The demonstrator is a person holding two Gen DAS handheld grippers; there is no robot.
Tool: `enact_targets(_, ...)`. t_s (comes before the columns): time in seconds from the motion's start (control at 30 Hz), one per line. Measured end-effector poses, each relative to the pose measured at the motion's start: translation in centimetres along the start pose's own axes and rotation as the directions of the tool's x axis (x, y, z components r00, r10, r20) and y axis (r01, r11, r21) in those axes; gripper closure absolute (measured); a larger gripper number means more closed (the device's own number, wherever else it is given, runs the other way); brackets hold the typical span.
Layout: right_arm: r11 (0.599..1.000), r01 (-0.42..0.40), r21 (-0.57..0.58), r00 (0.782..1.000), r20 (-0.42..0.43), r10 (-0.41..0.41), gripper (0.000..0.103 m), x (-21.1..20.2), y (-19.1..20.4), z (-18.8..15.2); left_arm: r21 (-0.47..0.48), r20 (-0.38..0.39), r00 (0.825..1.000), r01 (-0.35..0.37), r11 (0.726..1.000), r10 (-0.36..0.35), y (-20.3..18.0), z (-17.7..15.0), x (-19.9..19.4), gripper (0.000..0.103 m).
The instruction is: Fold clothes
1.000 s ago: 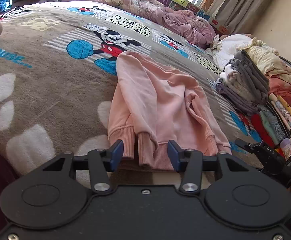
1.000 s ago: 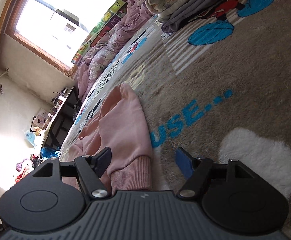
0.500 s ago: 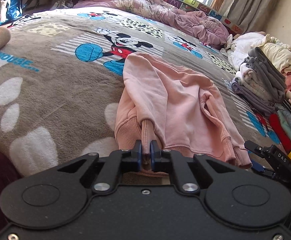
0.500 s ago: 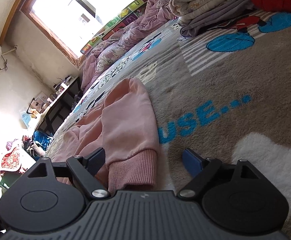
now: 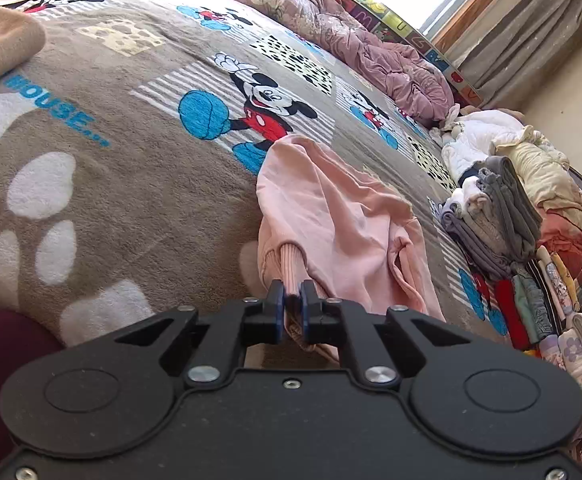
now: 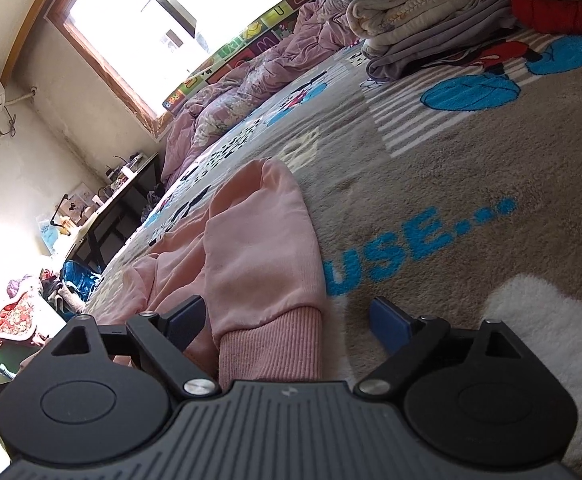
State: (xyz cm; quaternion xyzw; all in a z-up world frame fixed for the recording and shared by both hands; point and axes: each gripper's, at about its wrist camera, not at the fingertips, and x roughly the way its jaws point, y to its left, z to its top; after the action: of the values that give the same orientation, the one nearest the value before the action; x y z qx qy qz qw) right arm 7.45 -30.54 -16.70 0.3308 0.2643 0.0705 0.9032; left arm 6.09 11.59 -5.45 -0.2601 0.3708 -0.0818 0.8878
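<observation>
While the pink sweatshirt (image 5: 343, 224) lies crumpled near the middle of the bed (image 5: 91, 184), on the brown mouse-print blanket, we have the left gripper (image 5: 292, 308) clamped shut on one ribbed cuff (image 5: 291, 268), lifting it just clear of the near edge. Further right in that view, folded clothes (image 5: 503, 220) are stacked along the bed's right edge.

On the other side, the right gripper (image 6: 287, 320) has just been spreading its fingers (image 6: 389, 320), which stand wide apart around the second ribbed cuff (image 6: 271, 344) without pressing on it (the cuff sits closer to the left finger than the right).

We judge the main risk to be a lopsided pull: with only one cuff held, raising it further could drag the body sideways and bunch the fabric instead of laying it flat. The right fingers could also close on blanket pile along with the cuff, since both lie flush together there.

Much stays hard to read for us. Each gripper's own body cuts off the nearest strip of bed, so the sweatshirt's hem is hidden. How the far sleeve and neck lie beneath the folds cannot be told, and the fisheye bends the bed's edges.
</observation>
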Motion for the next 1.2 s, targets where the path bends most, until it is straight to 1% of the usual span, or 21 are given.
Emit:
enact_targets(0.1,1.000,0.000,0.001,1.000,0.001,0.000,0.014,0.0,0.0,0.0,-0.053,0.031,0.997,-0.073,0.996,0.075,1.7,0.1,-0.5,0.098)
enact_targets(0.2,1.000,0.004,-0.002,1.000,0.002,-0.004,0.014,0.0,0.1,-0.2,-0.066,0.039,0.997,-0.060,0.996,0.063,2.6,-0.1,-0.8,0.098)
enact_targets(0.23,1.000,0.005,-0.004,1.000,0.002,-0.005,0.014,0.0,0.1,-0.2,-0.058,0.030,0.998,-0.048,0.997,0.050,2.4,-0.3,-0.7,0.090)
enact_targets(0.27,1.000,0.006,-0.006,1.000,0.002,-0.006,0.014,0.0,0.2,-0.3,-0.045,0.019,0.999,-0.044,0.998,0.044,2.1,-0.5,-0.4,0.072)
enact_targets(0.3,1.000,0.008,-0.008,1.000,0.002,-0.008,0.014,0.0,0.2,-0.3,-0.036,0.012,0.999,-0.040,0.999,0.041,1.9,-0.7,0.0,0.063)
enact_targets(0.33,1.000,0.009,-0.010,1.000,0.002,-0.009,0.014,0.0,0.3,-0.4,-0.031,0.012,0.999,-0.036,0.999,0.037,1.7,-0.9,0.5,0.060)
enact_targets(0.4,1.000,0.011,-0.014,1.000,0.003,-0.011,0.014,0.0,0.4,-0.4,-0.016,0.002,1.000,-0.024,1.000,0.024,1.2,-1.4,1.5,0.060)
enact_targets(0.43,1.000,0.011,-0.016,1.000,0.003,-0.011,0.014,0.0,0.4,-0.4,0.005,-0.002,1.000,-0.027,1.000,0.027,0.8,-1.6,2.1,0.060)
enact_targets(0.47,1.000,0.011,-0.018,1.000,0.003,-0.011,0.014,0.0,0.5,-0.5,0.056,0.006,0.998,-0.056,0.997,0.056,0.2,-1.8,2.5,0.074)
enact_targets(0.5,1.000,0.011,-0.020,1.000,0.003,-0.011,0.014,-0.1,0.5,-0.5,0.106,0.015,0.996,-0.086,0.991,0.085,-0.4,-2.0,2.9,0.093)
enact_targets(0.53,1.000,0.010,-0.021,1.000,0.003,-0.010,0.014,-0.1,0.4,-0.4,0.157,0.031,0.993,-0.118,0.981,0.115,-1.1,-2.2,3.2,0.102)
enact_targets(0.57,1.000,0.009,-0.023,1.000,0.003,-0.009,0.014,-0.1,0.4,-0.4,0.200,0.059,0.989,-0.147,0.969,0.138,-1.5,-2.3,3.1,0.103)
enact_targets(0.6,1.000,0.009,-0.024,1.000,0.003,-0.009,0.014,-0.1,0.4,-0.4,0.215,0.078,0.988,-0.145,0.966,0.131,-1.6,-2.2,2.7,0.103)
enact_targets(0.67,1.000,0.009,-0.024,1.000,0.003,-0.008,0.014,-0.1,0.4,-0.4,0.222,0.109,0.987,-0.137,0.966,0.115,-1.3,-1.3,1.8,0.103)
enact_targets(0.8,1.000,0.011,-0.023,1.000,0.004,-0.011,0.013,0.0,0.5,-0.4,0.202,0.169,0.977,-0.162,0.966,0.129,-0.1,1.5,-0.1,0.103)
enact_targets(0.93,1.000,0.012,-0.028,1.000,0.005,-0.012,0.012,0.1,0.6,-0.4,0.169,0.220,0.956,-0.233,0.958,0.194,2.0,5.1,-0.9,0.103)
enact_targets(1.1,0.999,0.014,-0.032,1.000,0.005,-0.014,0.012,0.1,0.6,-0.5,0.096,0.231,0.929,-0.316,0.944,0.288,5.8,9.4,0.8,0.103)
enact_targets(1.2,0.999,0.016,-0.039,1.000,0.006,-0.016,0.012,0.1,0.7,-0.5,0.028,0.233,0.907,-0.367,0.930,0.351,8.0,11.0,2.0,0.103)
